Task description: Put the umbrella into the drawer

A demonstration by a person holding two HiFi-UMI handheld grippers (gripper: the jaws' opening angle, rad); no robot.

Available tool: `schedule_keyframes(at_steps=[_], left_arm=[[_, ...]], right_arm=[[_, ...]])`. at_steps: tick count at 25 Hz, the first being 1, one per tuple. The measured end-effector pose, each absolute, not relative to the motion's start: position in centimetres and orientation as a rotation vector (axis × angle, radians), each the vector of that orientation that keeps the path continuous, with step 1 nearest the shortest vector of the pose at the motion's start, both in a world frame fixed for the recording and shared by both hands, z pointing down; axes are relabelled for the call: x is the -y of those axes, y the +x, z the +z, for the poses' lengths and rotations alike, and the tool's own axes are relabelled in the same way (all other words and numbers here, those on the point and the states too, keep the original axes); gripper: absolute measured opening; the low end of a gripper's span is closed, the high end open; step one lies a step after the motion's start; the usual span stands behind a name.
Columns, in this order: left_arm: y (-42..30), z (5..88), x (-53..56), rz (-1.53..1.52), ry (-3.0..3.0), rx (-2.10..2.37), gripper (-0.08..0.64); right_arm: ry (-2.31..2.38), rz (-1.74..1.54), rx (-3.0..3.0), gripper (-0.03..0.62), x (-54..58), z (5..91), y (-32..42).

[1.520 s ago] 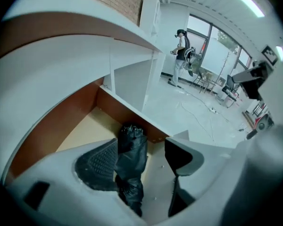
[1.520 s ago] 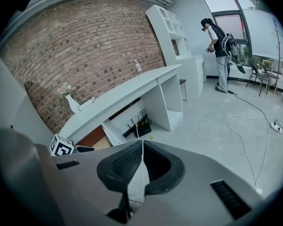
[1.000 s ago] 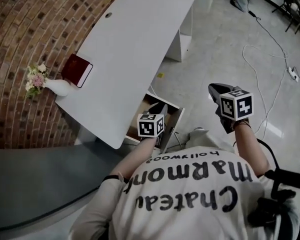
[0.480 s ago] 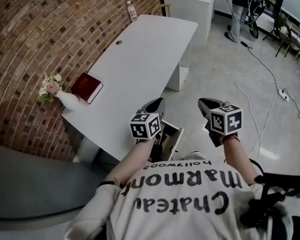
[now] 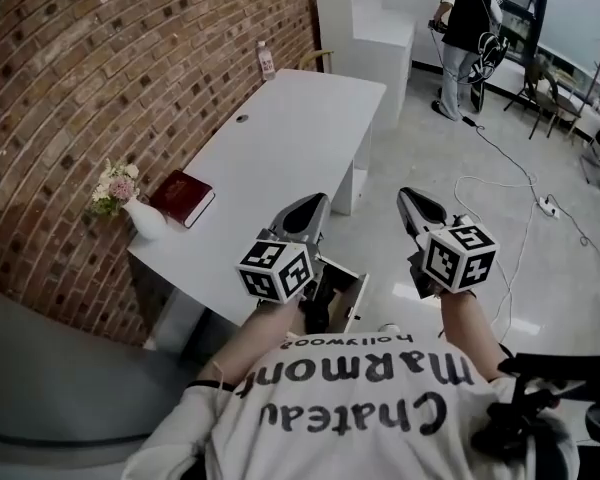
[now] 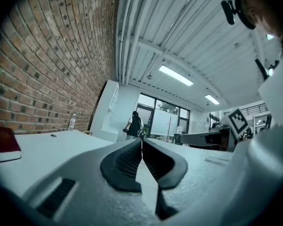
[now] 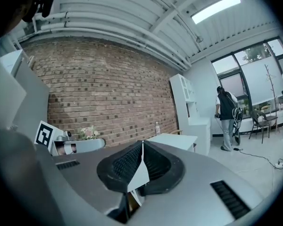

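Observation:
Under the white desk (image 5: 290,138) the drawer (image 5: 352,293) stands pulled out. A dark shape (image 5: 322,306) lies in it, half hidden behind my left marker cube; I cannot tell whether it is the umbrella. My left gripper (image 5: 318,202) is held level above the drawer. Its jaws have just been closing and now meet, with nothing between them (image 6: 142,145). My right gripper (image 5: 407,196) hangs beside it over the floor, its tips together and empty (image 7: 142,147).
A red book (image 5: 183,198), a white vase of flowers (image 5: 130,206) and a bottle (image 5: 267,61) are on the desk by the brick wall. A white cabinet (image 5: 365,18) stands behind it. A person (image 5: 470,18) stands far off, and cables (image 5: 505,193) cross the floor.
Both grippers have risen from drawer height to above the desk edge and now point level. The head view has tilted up and shows more of the room.

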State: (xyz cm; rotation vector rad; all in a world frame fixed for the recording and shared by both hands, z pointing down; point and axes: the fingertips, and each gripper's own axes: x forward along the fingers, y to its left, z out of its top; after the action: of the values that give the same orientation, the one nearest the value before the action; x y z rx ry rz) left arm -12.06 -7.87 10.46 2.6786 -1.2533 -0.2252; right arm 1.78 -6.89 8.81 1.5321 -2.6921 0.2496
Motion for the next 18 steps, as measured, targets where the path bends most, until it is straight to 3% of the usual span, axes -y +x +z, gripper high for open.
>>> schedule_keyframes(at_steps=[18], left_arm=[[-17.3,13.1,1.0,-0.156,2.695,1.152,0.018]], right_arm=[[1.822,0.422,2.379,0.015,-2.2,15.4,2.1]])
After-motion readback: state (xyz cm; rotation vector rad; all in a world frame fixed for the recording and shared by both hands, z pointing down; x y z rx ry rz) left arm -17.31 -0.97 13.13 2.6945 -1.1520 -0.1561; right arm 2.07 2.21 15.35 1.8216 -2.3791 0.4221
